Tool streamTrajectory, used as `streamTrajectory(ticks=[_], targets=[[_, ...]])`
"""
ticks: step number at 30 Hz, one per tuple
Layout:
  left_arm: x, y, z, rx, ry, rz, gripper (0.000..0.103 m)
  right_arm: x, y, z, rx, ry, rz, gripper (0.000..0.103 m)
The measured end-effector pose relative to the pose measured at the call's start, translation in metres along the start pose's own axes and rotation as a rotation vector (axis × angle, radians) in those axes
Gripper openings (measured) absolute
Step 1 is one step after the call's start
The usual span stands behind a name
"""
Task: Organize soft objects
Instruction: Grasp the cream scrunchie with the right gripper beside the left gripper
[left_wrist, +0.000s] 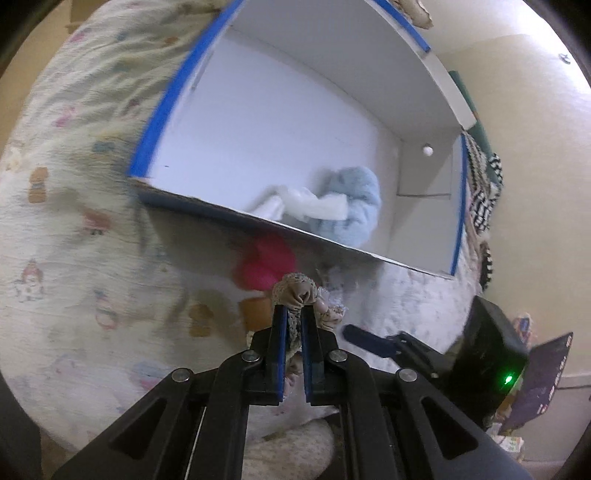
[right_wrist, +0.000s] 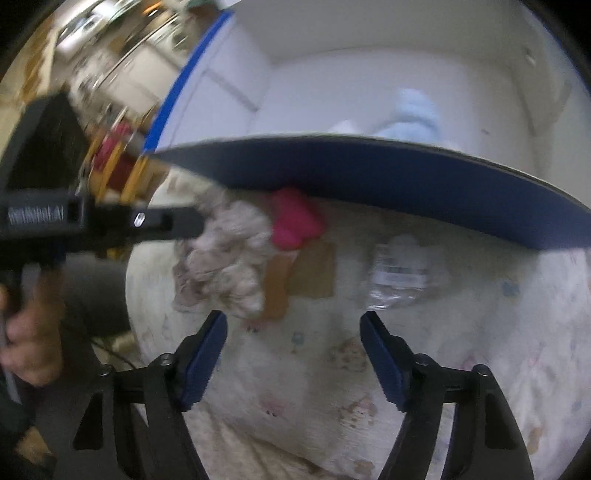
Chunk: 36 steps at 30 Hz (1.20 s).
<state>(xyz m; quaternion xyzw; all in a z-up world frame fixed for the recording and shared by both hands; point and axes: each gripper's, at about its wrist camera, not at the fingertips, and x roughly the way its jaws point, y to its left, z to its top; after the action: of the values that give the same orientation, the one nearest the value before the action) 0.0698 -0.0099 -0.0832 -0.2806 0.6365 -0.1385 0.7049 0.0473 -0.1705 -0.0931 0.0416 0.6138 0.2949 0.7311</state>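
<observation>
Left wrist view: left gripper (left_wrist: 294, 295), jaws clamped on a beige cloth (left_wrist: 295, 290), hangs above the bed (left_wrist: 55, 221) just short of the box (left_wrist: 258, 110). Right gripper (right_wrist: 293, 332), jaws apart, empty. Risk: cloth may snag the box's near wall.

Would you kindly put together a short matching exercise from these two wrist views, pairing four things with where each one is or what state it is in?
Things:
1. light blue fluffy item
2. pink soft item
3. beige lacy cloth
4. right gripper

Places or states:
A. open, holding nothing
B. inside the white box
C. clamped in the left gripper
D. on the bedspread, just outside the box wall

Pairs: 1-B, 2-D, 3-C, 4-A
</observation>
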Motion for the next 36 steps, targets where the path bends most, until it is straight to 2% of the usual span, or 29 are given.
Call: streamTrajectory(ticks=[2,4,5,7,9,14,17,22,24,25,28,32,36], targets=[[-0.004,-0.001,-0.002,0.006,0.014,-0.021,0.007,0.002,0.005,0.0,-0.021,-0.001,0.013,0.069],[-0.003,-0.002,-0.003,0.005,0.037,-0.04,0.007,0.002,0.007,0.003,-0.03,-0.011,0.019,0.051],[-0.001,-0.002,-0.003,0.009,0.047,-0.041,0.007,0.003,0.007,0.004,-0.037,-0.013,0.031,0.045],[-0.002,-0.002,-0.004,0.018,0.047,-0.024,0.007,0.003,0.009,0.005,-0.048,-0.012,0.06,0.018],[-0.001,-0.001,-0.004,0.019,0.041,0.003,0.007,0.002,0.013,0.003,-0.08,-0.025,0.043,0.011],[-0.001,0.008,-0.004,0.014,0.027,0.099,0.007,0.0,0.008,0.003,-0.067,-0.047,-0.024,0.009],[0.0,0.015,-0.001,-0.003,0.023,0.117,0.006,0.002,-0.004,0.004,-0.019,-0.037,-0.069,0.009],[0.005,0.013,-0.004,0.007,0.034,0.131,0.007,0.004,-0.006,0.005,-0.016,-0.027,-0.063,0.009],[0.01,0.009,-0.008,0.024,0.057,0.119,0.012,0.0,-0.007,0.003,-0.008,-0.02,-0.061,0.009],[0.012,0.007,-0.009,0.037,0.067,0.119,0.021,0.004,-0.007,0.003,-0.003,-0.014,-0.057,0.009],[0.021,-0.001,-0.015,0.079,0.08,0.165,0.056,0.004,-0.015,0.002,0.02,-0.003,-0.04,0.009],[0.033,-0.017,-0.023,0.17,0.119,0.176,0.056,0.003,-0.025,0.003,0.087,-0.008,-0.006,0.009],[0.046,-0.03,-0.032,0.265,0.142,0.232,0.056,0.005,-0.036,0.003,0.148,-0.005,-0.004,0.009]])
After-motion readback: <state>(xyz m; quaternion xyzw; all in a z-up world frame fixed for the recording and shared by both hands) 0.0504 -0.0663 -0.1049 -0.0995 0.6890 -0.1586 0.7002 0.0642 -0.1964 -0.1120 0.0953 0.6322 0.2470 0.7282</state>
